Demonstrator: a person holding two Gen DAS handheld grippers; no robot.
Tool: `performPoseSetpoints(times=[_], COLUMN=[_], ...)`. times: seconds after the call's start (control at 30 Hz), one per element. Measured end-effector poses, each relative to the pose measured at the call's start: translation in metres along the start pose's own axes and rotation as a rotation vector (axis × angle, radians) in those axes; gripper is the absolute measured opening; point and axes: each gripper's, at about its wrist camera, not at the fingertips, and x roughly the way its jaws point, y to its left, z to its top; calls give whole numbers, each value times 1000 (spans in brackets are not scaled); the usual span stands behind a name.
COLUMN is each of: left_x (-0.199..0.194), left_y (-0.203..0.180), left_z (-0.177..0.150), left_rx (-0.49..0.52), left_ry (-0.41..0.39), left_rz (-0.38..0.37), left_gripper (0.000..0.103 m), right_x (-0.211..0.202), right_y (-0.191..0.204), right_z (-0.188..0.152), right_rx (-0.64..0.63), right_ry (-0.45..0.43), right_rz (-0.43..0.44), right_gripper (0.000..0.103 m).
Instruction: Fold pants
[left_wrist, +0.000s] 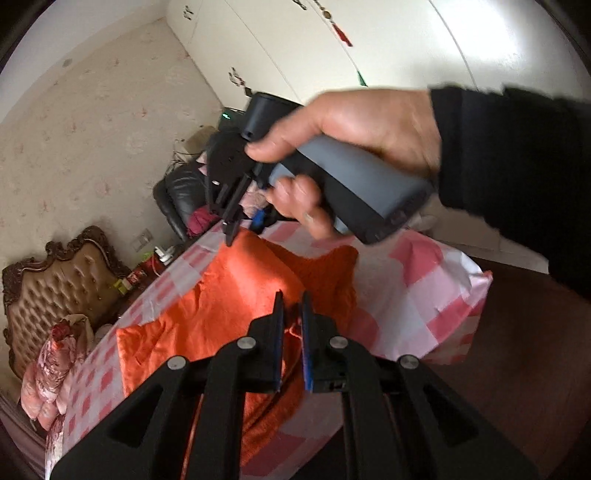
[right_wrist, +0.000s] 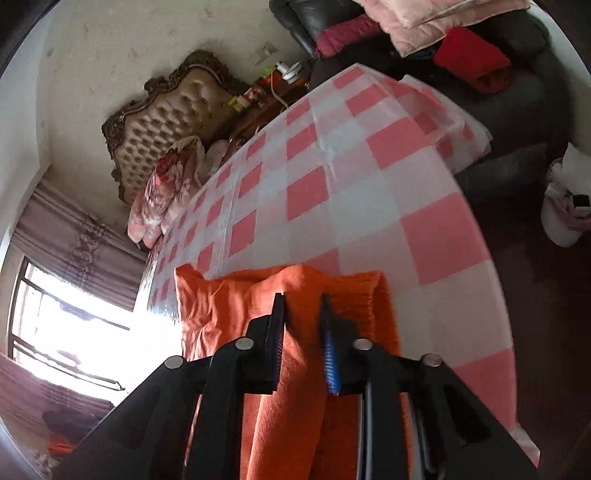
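- The orange pants (left_wrist: 221, 306) lie on the bed's pink-and-white checked cover (right_wrist: 369, 192), near its edge, with part of the cloth hanging over the near side toward both cameras
- The step in hand looks like a fold being laid: an upper layer of cloth sits doubled over the lower one, with a raised crease running across it
- The left gripper (left_wrist: 293, 299) is nearly closed, its jaws a narrow slit apart, and orange cloth shows in the slit; it seems to pinch a bunched edge, though blur keeps me from being sure
- The right gripper (right_wrist: 302, 301) has its jaws parted with a strip of pants between them; the pads do not seem to press on the cloth, so I judge it as letting go
- In the left wrist view the person's right hand (left_wrist: 354, 147) holds that gripper's grey handle, with its tips down at the far corner of the pants
- Next, I judge, the left gripper should release too, then both should take the folded end and bring it over the rest, keeping the edges lined up so the slippery-looking cloth does not slide off the bed
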Motion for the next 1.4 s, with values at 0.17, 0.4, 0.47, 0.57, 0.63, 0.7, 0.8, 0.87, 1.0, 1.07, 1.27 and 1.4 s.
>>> performPoseSetpoints(times=[0.17,0.4,0.47,0.57,0.63,0.7,0.8,0.87,1.0,1.07,1.27,1.4], left_x=[-3,27,20,-9,-32,-42,-47,-49,-47,-47,-38,-23], left_y=[0,-19,-17,4,36,64,108,129,163,177,185,175], left_z=[21,27,22,9,-7,-24,-55,-75,-108,-123,-152,-155], left_rx=[-30,-22,-48,-101,-212,-306,-461,-537,-723,-782,-864,-839], left_ry=[-8,19,-4,-81,-130,-129,-63,-13,98,136,187,257], left_rz=[45,11,-73,-104,-98,-58,-2,9,-106,-75,-135,-147], left_gripper=[8,30,57,61,70,72,72,67,58,57,56,56], right_x=[-6,-2,-2,-28,-51,-63,-80,-78,-69,-65,-33,-25], right_y=[16,9,-3,-4,7,19,37,45,49,48,40,26], right_z=[16,28,21,2,-24,-54,-103,-124,-140,-135,-118,-126], right_rx=[-93,-170,-172,-192,-224,-267,-311,-348,-380,-372,-362,-355], right_ry=[-13,-25,-43,-135,-213,-247,-355,-367,-357,-303,-217,-235], right_rz=[8,-81,-194,-284,-347,-383,-494,-554,-601,-534,-618,-671], right_gripper=[13,19,24,25,27,43,80,81,83,72,11,12])
